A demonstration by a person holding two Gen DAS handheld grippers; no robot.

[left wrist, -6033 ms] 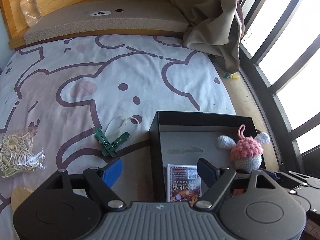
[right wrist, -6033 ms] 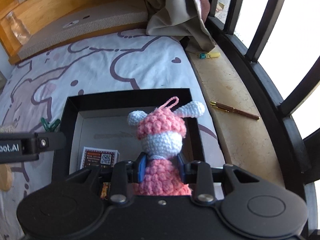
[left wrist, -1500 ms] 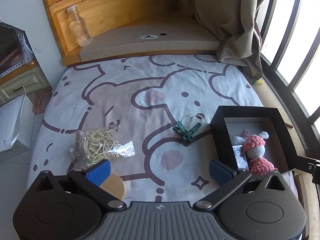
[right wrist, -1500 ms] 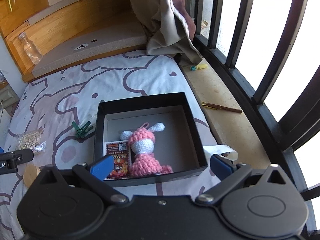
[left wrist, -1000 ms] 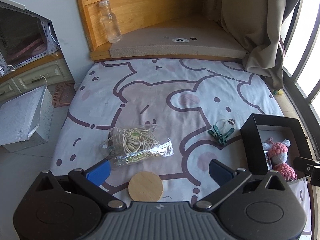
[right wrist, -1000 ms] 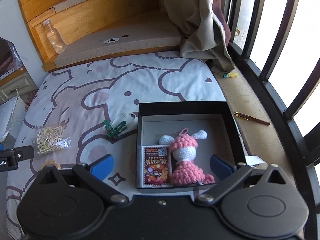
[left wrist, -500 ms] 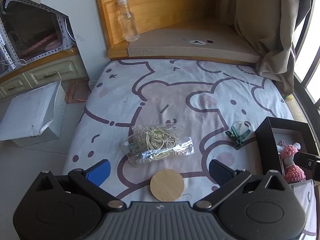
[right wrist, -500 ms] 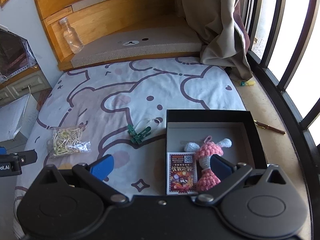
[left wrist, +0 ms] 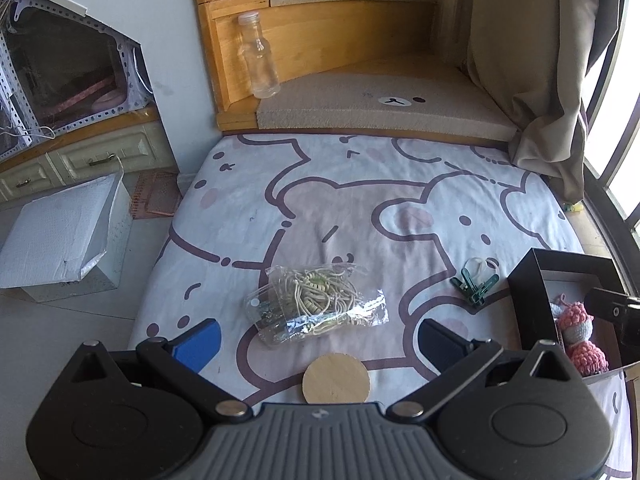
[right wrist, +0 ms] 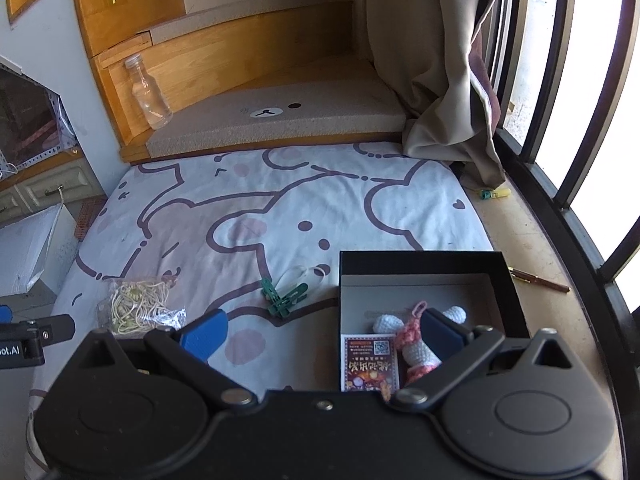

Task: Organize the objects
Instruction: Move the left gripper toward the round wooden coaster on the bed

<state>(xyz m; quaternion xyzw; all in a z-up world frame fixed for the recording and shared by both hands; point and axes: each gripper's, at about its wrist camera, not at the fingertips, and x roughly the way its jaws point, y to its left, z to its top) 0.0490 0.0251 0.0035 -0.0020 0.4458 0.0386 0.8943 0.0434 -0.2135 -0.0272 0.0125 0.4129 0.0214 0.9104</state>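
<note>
Both grippers' fingers spread, released: left gripper above bag; right gripper at box edge.

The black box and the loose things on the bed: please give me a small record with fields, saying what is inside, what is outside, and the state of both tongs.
surface: bear-print sheet
container: black box, open, near the window side
inside box: crochet doll; printed card
outside box: bag of cords; green clips; wooden disc
left tongs: open, empty, above the bag and disc
right tongs: open, empty
off the bed: pen on the sill; clear bottle on the ledge
</note>
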